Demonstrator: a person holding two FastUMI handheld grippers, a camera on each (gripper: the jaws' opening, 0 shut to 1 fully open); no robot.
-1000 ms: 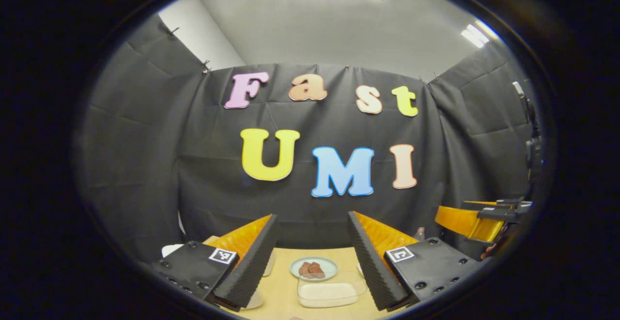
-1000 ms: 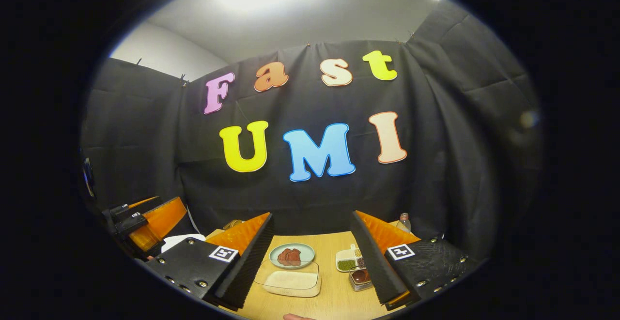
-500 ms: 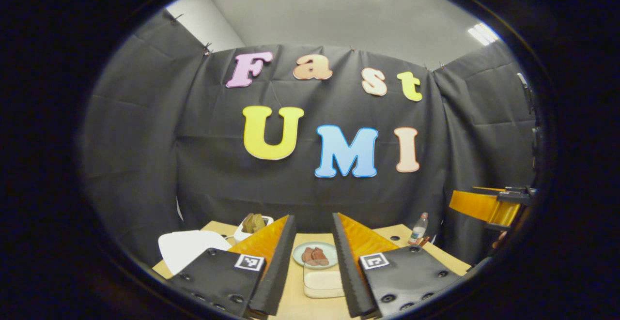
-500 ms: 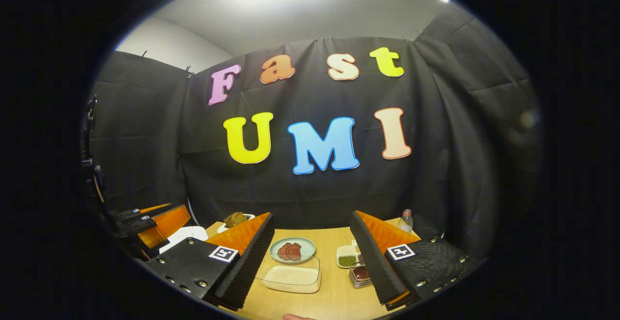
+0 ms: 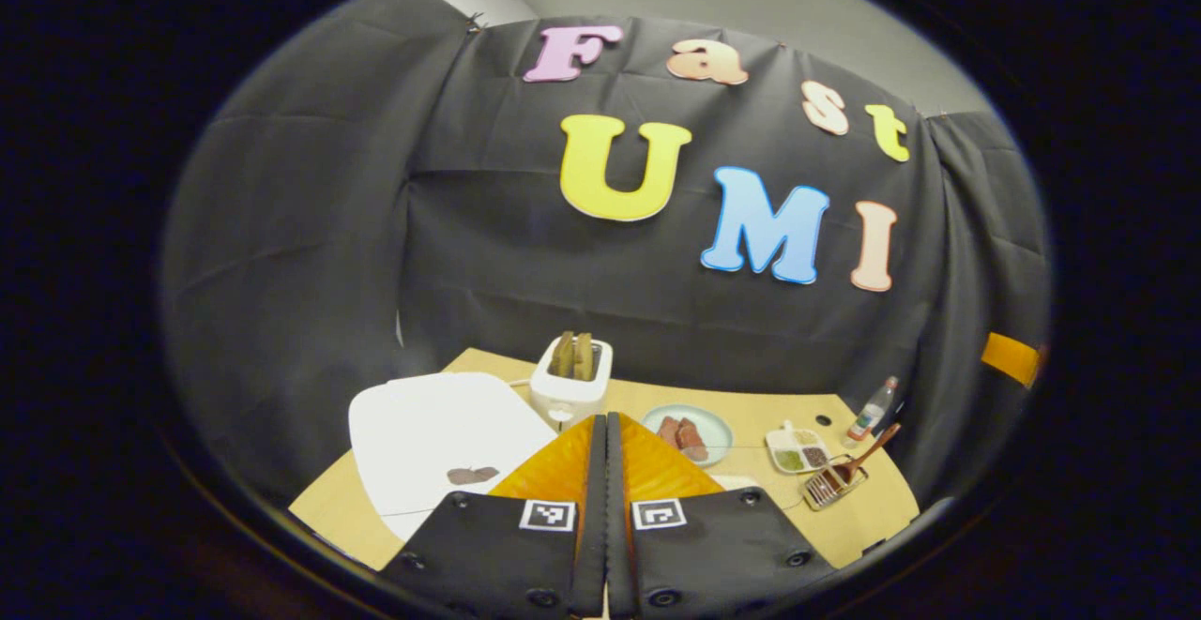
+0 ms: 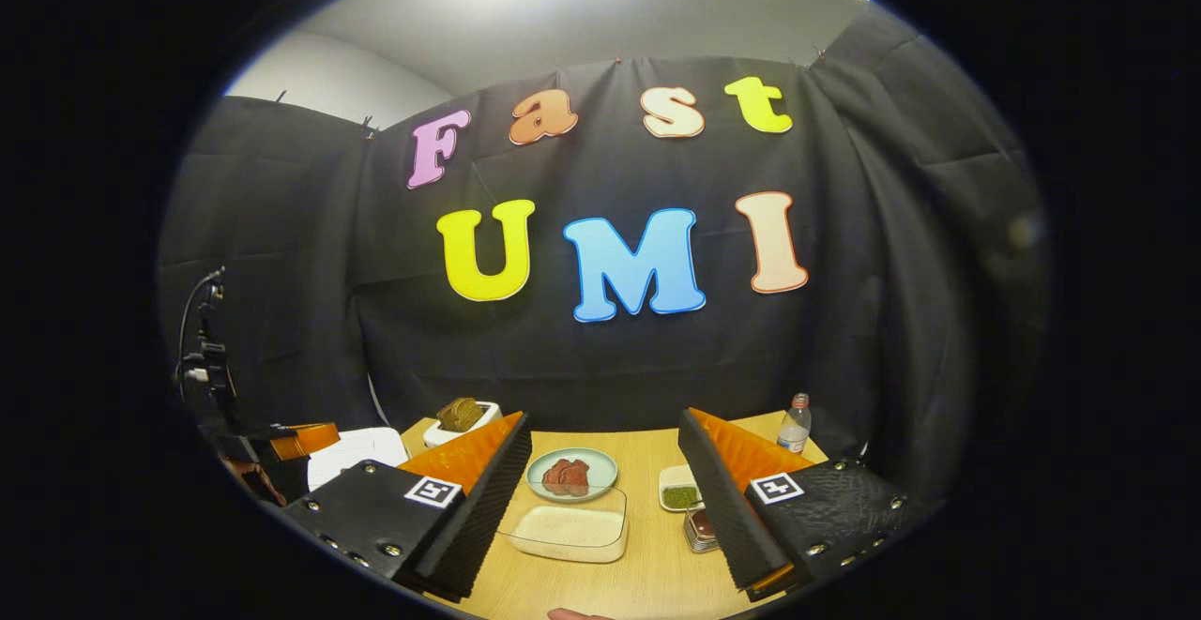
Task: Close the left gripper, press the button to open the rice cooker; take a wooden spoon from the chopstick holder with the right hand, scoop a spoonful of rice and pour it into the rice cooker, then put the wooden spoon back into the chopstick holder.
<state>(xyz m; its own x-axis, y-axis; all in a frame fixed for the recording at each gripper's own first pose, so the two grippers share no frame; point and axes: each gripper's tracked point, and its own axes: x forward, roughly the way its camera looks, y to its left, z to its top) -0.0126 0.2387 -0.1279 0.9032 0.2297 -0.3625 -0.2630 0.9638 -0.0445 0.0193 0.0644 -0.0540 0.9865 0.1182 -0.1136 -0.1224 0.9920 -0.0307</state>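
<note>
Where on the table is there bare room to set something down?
Bare wood lies between the plate of meat and the seasoning tray, also behind them along the table edge. Crowded around the rice cooker, toaster and chopstick holder.

Table: light wood-grain top, smooth, matt. Rice container: clear glossy plastic. Plate: smooth glazed ceramic look. Rice cooker: white, smooth lid with a slight sheen. Toaster: white glossy plastic. Bottle: clear plastic.
</note>
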